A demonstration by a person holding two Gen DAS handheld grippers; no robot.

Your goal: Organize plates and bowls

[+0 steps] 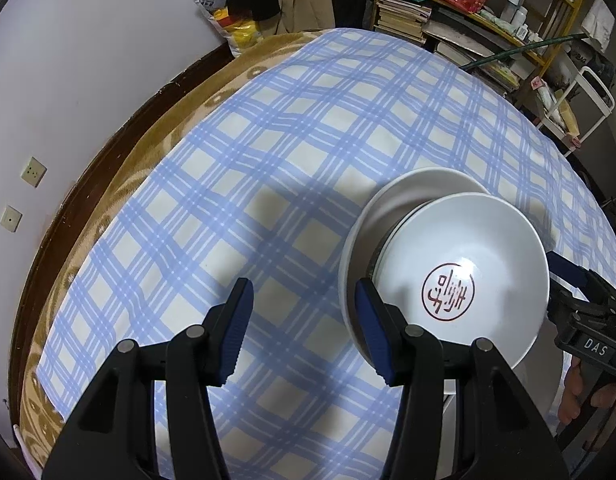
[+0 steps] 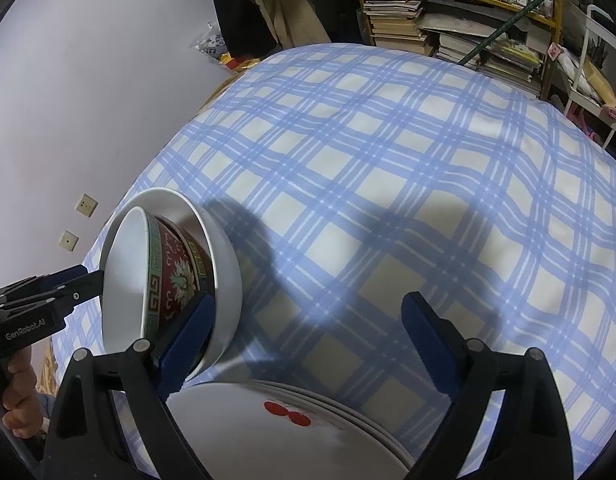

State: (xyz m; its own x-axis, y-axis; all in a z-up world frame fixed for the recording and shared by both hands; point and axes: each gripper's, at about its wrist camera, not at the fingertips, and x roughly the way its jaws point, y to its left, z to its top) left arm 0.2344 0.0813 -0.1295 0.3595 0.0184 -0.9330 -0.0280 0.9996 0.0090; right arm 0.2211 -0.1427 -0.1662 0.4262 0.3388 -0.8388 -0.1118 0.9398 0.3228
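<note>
A red patterned bowl (image 2: 176, 276) with a white inside and a red seal mark (image 1: 448, 292) sits nested in a larger white bowl (image 2: 224, 276) on the checked tablecloth. My left gripper (image 1: 304, 320) is open, its right finger beside the bowls' left edge. It shows at the left of the right wrist view (image 2: 74, 284). My right gripper (image 2: 304, 344) is open, its left finger against the bowls, above a stack of white plates (image 2: 268, 436) with red dots. It shows at the right of the left wrist view (image 1: 576, 292).
The blue checked tablecloth (image 1: 268, 160) covers a table over a brown blanket (image 1: 120, 184) by the white wall. Shelves with books and bags (image 1: 448, 4) stand behind the far edge. A white cart (image 2: 596, 72) stands at the far right.
</note>
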